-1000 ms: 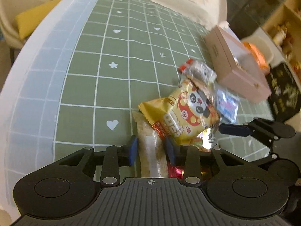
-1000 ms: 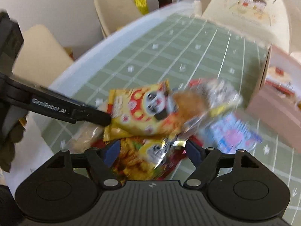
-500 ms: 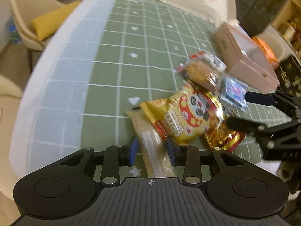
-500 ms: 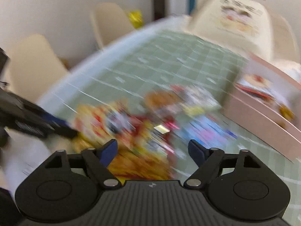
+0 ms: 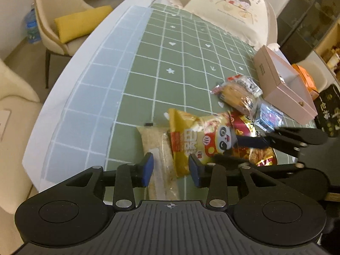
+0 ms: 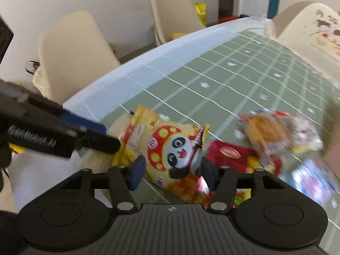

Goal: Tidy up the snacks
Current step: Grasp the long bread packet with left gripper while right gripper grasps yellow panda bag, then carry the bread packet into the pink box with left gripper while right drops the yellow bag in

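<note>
A yellow panda snack bag (image 5: 201,140) (image 6: 170,146) lies on the green checked tablecloth (image 5: 170,53), overlapping a beige cracker pack (image 5: 159,159). My left gripper (image 5: 171,170) straddles the near end of the cracker pack. Its jaws are opening, and the right pad stands clear of the pack. My right gripper (image 6: 173,171) reaches in from the right (image 5: 227,148). Its jaws are closing, and both pads press on the panda bag's end. A red foil bag (image 6: 229,153) lies partly under the panda bag.
A wrapped bread pack (image 5: 238,93) and a small blue packet (image 5: 268,116) lie just beyond the pile. An open pink box (image 5: 282,85) stands at the right, with a black box (image 5: 327,110) behind it. Beige chairs (image 6: 74,53) line the table's curved left edge.
The left jaws have widened around the cracker pack, and the left gripper has drawn back. The right gripper has swung left over the panda bag, and its wide jaws have narrowed onto it.
</note>
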`<state>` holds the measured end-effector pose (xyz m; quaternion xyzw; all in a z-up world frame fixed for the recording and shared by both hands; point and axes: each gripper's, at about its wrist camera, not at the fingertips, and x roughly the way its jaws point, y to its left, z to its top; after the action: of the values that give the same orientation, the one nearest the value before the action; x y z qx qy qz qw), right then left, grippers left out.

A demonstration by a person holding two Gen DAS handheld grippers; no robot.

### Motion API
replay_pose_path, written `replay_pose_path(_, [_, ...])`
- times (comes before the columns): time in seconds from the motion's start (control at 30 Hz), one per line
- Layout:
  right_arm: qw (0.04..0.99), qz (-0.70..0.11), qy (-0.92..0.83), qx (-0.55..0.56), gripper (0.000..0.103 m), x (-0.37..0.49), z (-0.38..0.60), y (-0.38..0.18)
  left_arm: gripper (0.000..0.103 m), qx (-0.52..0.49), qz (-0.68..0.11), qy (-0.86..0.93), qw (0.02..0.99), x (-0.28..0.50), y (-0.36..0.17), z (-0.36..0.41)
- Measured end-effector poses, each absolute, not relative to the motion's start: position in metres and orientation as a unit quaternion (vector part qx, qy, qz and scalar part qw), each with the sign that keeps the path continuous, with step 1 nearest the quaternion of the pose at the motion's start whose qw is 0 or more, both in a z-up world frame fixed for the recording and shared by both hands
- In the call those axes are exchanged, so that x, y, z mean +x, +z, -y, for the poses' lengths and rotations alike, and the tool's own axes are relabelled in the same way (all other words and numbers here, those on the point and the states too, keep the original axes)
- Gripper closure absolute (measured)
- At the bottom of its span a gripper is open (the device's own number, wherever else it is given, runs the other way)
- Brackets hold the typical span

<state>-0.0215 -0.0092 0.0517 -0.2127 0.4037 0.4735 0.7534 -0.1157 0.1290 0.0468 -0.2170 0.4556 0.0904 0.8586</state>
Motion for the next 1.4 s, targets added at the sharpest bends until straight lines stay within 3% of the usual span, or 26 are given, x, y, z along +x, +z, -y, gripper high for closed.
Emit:
replay_pose_path(0.1, [0.774, -0.409, 0.434, -0.213, 0.078, -0.02, 0.036, 0.059, 0.061, -0.194, -0.465, 0.083, 0.86, -0.104, 0.043, -0.122])
replay_pose_path(0.23, [0.796, -0.415, 0.379, -0.224, 0.079, -0.019, 0.067, 0.063, 0.061, -0.188, -0.467, 0.053, 0.862, -0.09, 0.04, -0.112])
replay_pose_path(0.3, [0.795, -0.41, 0.386, -0.225, 0.071, -0.024, 0.075, 0.066, 0.062, -0.176, -0.47, 0.055, 0.863, -0.09, 0.039, -0.111])
replay_pose_path(0.37, [0.793, -0.383, 0.403, -0.248, 0.025, -0.035, 0.069, 0.068, 0.062, -0.17, -0.476, 0.063, 0.861, -0.092, 0.039, -0.113])
replay_pose_path(0.4, [0.795, -0.363, 0.41, -0.263, 0.017, -0.04, 0.063, 0.069, 0.061, -0.171, -0.477, 0.066, 0.859, -0.093, 0.038, -0.115])
replay_pose_path(0.57, [0.762, -0.259, 0.457, -0.379, 0.017, -0.061, 0.016, 0.053, 0.062, -0.179, -0.473, 0.079, 0.859, -0.108, 0.046, -0.128])
replay_pose_path(0.73, [0.74, -0.287, 0.483, -0.369, 0.016, -0.027, -0.026, 0.034, 0.062, -0.191, -0.465, 0.088, 0.86, -0.118, 0.055, -0.138])
replay_pose_path(0.77, [0.74, -0.309, 0.485, -0.349, 0.017, -0.017, -0.03, 0.033, 0.062, -0.195, -0.463, 0.088, 0.86, -0.119, 0.055, -0.14])
replay_pose_path(0.83, [0.742, -0.366, 0.48, -0.294, 0.031, 0.007, -0.033, 0.036, 0.062, -0.202, -0.462, 0.084, 0.859, -0.118, 0.055, -0.142])
replay_pose_path(0.87, [0.748, -0.376, 0.47, -0.278, 0.048, 0.013, -0.032, 0.039, 0.062, -0.203, -0.463, 0.081, 0.859, -0.118, 0.054, -0.141])
replay_pose_path(0.9, [0.753, -0.386, 0.462, -0.265, 0.055, 0.019, -0.029, 0.043, 0.062, -0.203, -0.466, 0.078, 0.858, -0.117, 0.052, -0.14])
replay_pose_path(1.0, [0.767, -0.402, 0.451, -0.216, 0.067, 0.024, -0.008, 0.062, 0.062, -0.199, -0.478, 0.066, 0.853, -0.11, 0.045, -0.134])
replay_pose_path(1.17, [0.798, -0.41, 0.407, -0.17, 0.081, 0.023, 0.039, 0.082, 0.061, -0.185, -0.489, 0.052, 0.851, -0.092, 0.037, -0.123])
replay_pose_path(1.4, [0.83, -0.449, 0.309, -0.121, 0.08, 0.021, 0.123, 0.079, 0.064, -0.157, -0.49, -0.013, 0.857, -0.062, 0.029, -0.086])
